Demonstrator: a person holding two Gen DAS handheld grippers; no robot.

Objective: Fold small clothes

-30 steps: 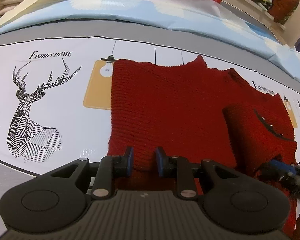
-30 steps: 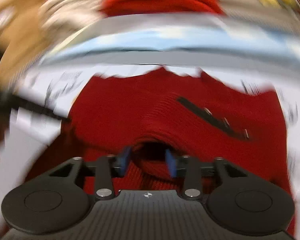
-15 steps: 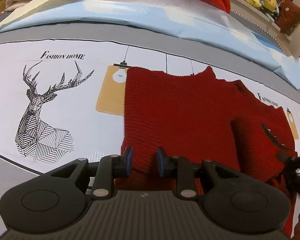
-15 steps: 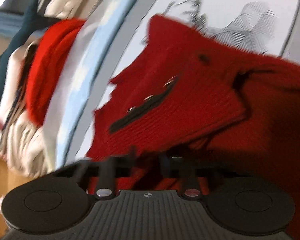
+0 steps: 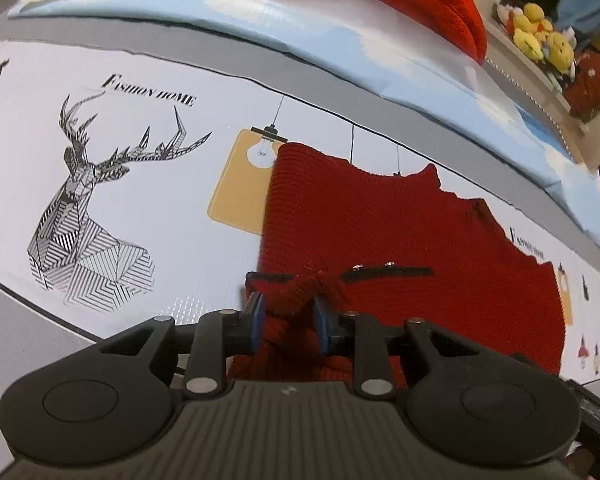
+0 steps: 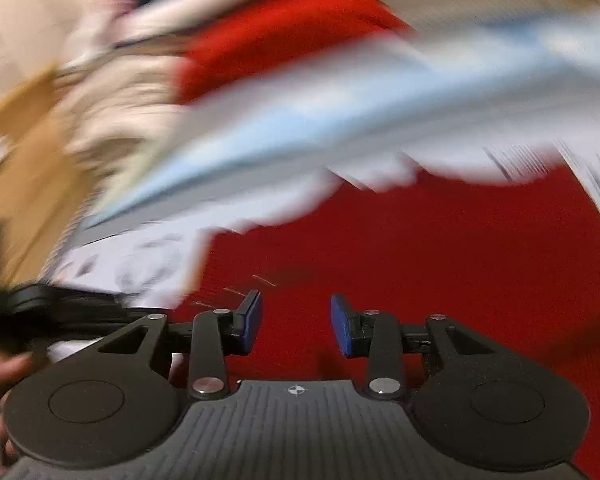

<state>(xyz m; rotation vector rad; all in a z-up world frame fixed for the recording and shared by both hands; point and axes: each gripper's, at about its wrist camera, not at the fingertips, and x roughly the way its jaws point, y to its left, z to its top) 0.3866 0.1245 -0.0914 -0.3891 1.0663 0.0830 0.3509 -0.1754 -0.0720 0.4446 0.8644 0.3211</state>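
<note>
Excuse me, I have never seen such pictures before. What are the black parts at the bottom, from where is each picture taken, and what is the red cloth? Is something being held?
There is no robot here. A person holds one hand tool in each hand, and each tool has two fingers with blue pads and a wide-angle camera looking forward along them. The black shapes at the bottom are the tools themselves.

One picture comes from the left gripper. Its pads pinch a bunched fold of the red knitted sweater, which lies on a printed sheet showing a deer and lamps.

The other picture comes from the right gripper. It is very blurred. Its pads stand apart, nothing is between them, and the sweater lies beneath.
</note>
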